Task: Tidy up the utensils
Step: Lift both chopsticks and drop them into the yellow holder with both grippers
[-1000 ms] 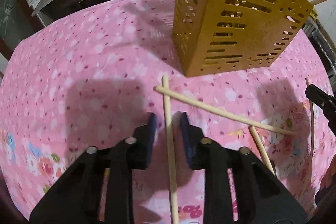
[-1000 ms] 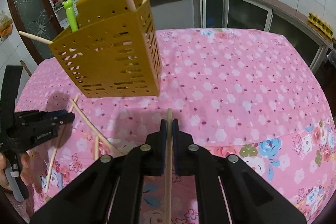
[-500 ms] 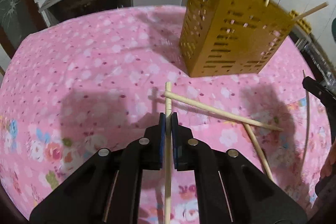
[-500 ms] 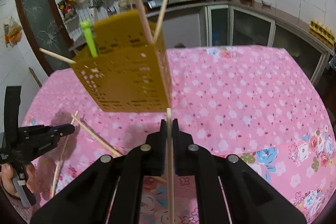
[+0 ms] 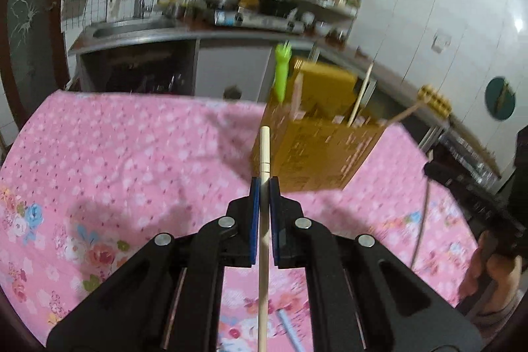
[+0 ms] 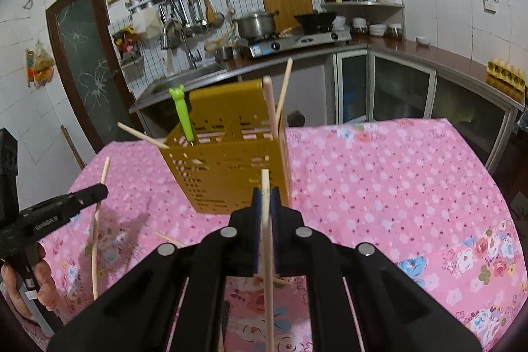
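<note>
Two chopsticks are lifted at this moment, one in each tool. The left tongs [image 5: 264, 183] are clenched on a wooden chopstick [image 5: 265, 150]; the blue pads [image 5: 254, 207] press it from both sides and its blunt end stands out in front, toward the far side. The right tongs [image 6: 266, 195] grasp a second chopstick [image 6: 266, 220] in the same manner, near its upper end, with the long part hanging back under the tool. I think both sticks are held lengthwise along the fingers so that they can be aimed like a pointer into the holder.

The yellow perforated holder [image 6: 231, 167] stands on the pink flowered surface [image 6: 396, 180], just beyond both tongs. It already carries a green utensil [image 6: 183, 114] and some chopsticks [image 6: 271, 104]; one stick pokes out through a hole in its left wall. Its open top faces upward, so the sticks probably must come from above.

At least one loose chopstick [image 6: 170, 239] lies on the cloth near the holder's foot, so the task seems not finished
</note>
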